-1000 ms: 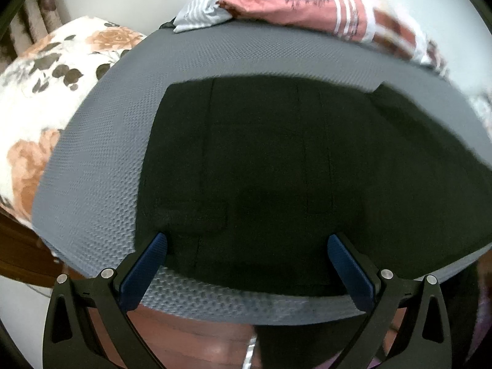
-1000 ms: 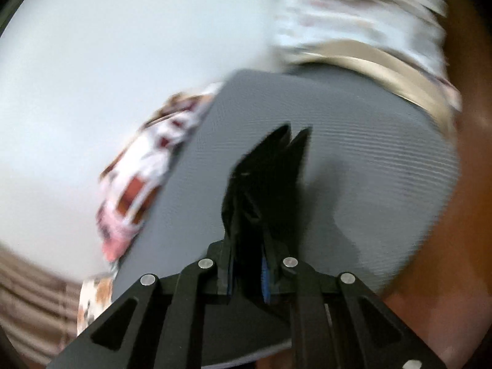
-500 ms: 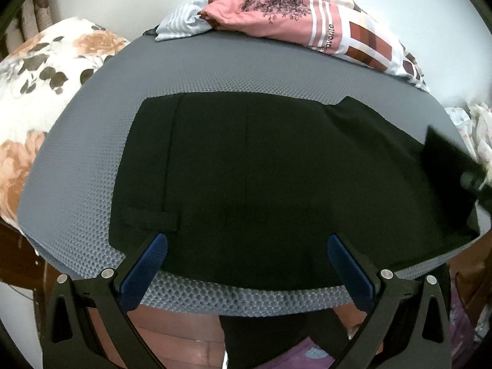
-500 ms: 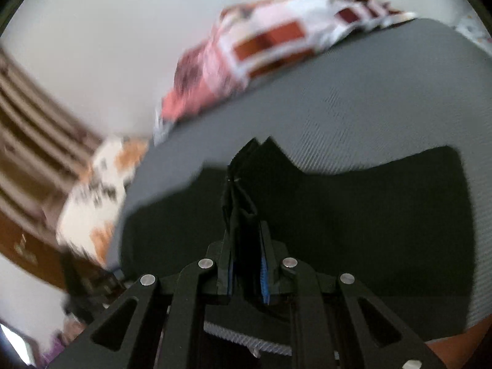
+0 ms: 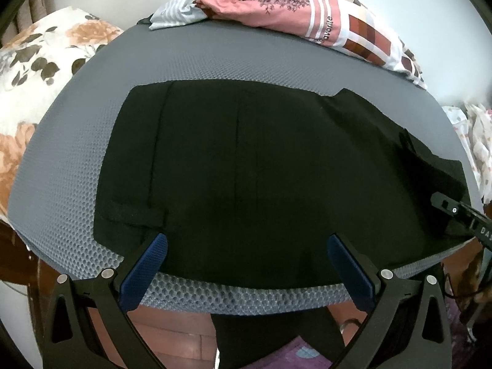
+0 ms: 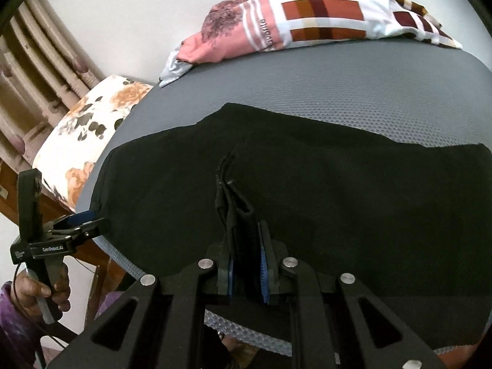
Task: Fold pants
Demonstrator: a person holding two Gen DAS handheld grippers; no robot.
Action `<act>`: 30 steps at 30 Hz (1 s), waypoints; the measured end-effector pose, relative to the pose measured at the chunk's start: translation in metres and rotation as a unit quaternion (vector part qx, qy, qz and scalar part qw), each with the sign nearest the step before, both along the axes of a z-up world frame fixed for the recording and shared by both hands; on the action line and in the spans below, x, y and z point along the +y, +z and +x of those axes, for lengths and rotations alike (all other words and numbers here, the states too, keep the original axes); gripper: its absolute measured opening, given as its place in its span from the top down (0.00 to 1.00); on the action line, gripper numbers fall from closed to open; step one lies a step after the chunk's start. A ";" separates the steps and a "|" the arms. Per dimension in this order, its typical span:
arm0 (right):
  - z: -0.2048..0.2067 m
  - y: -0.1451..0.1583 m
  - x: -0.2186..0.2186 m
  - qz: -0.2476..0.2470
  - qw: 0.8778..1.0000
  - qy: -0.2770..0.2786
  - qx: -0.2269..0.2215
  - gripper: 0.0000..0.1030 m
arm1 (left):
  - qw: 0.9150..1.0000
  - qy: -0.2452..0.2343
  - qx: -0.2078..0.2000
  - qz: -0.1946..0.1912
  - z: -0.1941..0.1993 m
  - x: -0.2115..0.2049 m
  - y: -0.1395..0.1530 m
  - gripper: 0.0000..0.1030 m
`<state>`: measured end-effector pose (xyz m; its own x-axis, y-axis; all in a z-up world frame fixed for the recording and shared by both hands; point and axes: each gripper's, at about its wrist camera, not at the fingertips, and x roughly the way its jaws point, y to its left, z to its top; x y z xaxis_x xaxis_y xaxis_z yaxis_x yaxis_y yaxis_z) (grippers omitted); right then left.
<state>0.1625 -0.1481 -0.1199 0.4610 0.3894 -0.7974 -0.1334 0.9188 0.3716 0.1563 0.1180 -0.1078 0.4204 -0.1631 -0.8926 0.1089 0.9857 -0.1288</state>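
Note:
Black pants (image 5: 246, 178) lie flat on a grey mesh pad (image 5: 252, 58), waistband to the left. My left gripper (image 5: 247, 256) is open and empty, hovering over the pants' near edge. My right gripper (image 6: 247, 261) is shut on a bunched fold of the pants (image 6: 233, 190), held over the flat cloth (image 6: 353, 203). In the left wrist view the right gripper (image 5: 455, 212) shows at the far right with the leg end folded over. In the right wrist view the left gripper (image 6: 80, 221) shows at the left by the waistband corner.
A pink and checked garment (image 5: 307, 15) lies at the pad's far edge, also in the right wrist view (image 6: 307, 18). A floral pillow (image 5: 40, 70) lies left of the pad. A curtain (image 6: 37, 61) hangs behind. Pale patterned cloth (image 5: 476, 141) sits at the right.
My right gripper has swung left, carrying the leg end over the flat pants. My left gripper has pulled back slightly, still open.

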 end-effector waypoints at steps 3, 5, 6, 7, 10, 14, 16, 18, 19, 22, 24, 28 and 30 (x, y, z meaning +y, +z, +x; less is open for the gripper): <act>0.004 -0.003 0.009 -0.007 1.000 0.010 -0.001 0.87 | 1.000 0.003 0.002 -0.003 0.001 0.001 -0.001 0.00; 0.004 -0.006 0.016 -0.009 1.000 0.018 -0.003 0.86 | 1.000 0.005 0.003 -0.002 0.002 0.002 -0.002 0.00; 0.005 -0.006 0.017 -0.008 1.000 0.021 -0.003 0.86 | 1.000 0.005 0.005 -0.002 0.002 0.002 -0.002 0.00; 0.005 -0.008 0.020 -0.010 1.000 0.025 -0.004 0.86 | 1.000 0.004 0.005 -0.001 0.003 0.002 -0.003 0.00; 0.006 -0.011 0.023 0.014 0.999 0.047 -0.002 0.75 | 1.000 0.002 0.009 0.001 0.003 0.000 -0.005 0.00; 0.005 -0.007 -0.006 0.178 0.982 0.055 0.024 0.55 | 1.000 0.001 0.009 -0.003 0.002 0.002 -0.004 0.00; 0.001 -0.001 -0.033 0.222 0.975 0.022 0.021 0.55 | 1.000 0.006 0.003 -0.011 0.001 0.005 0.000 0.00; -0.005 0.010 -0.067 0.223 0.974 -0.026 0.000 0.55 | 1.000 0.012 -0.003 -0.020 0.002 0.008 0.003 0.00; -0.007 0.014 -0.077 0.210 0.977 -0.037 -0.008 0.58 | 1.000 0.014 -0.004 -0.026 0.003 0.009 0.004 0.00; -0.016 0.023 -0.095 0.135 0.989 -0.052 -0.020 0.66 | 0.999 0.012 0.002 -0.029 0.003 0.011 0.003 0.00; -0.024 0.019 -0.104 0.137 0.989 -0.057 -0.018 0.67 | 1.000 0.010 0.006 -0.027 0.003 0.010 0.001 0.00; -0.032 -0.022 -0.109 0.129 0.989 -0.060 0.038 0.68 | 1.000 0.009 0.011 -0.023 0.005 0.008 -0.001 0.00; -0.034 -0.028 -0.113 0.133 0.989 -0.059 0.032 0.75 | 1.000 0.005 0.016 -0.017 0.004 0.007 -0.004 0.00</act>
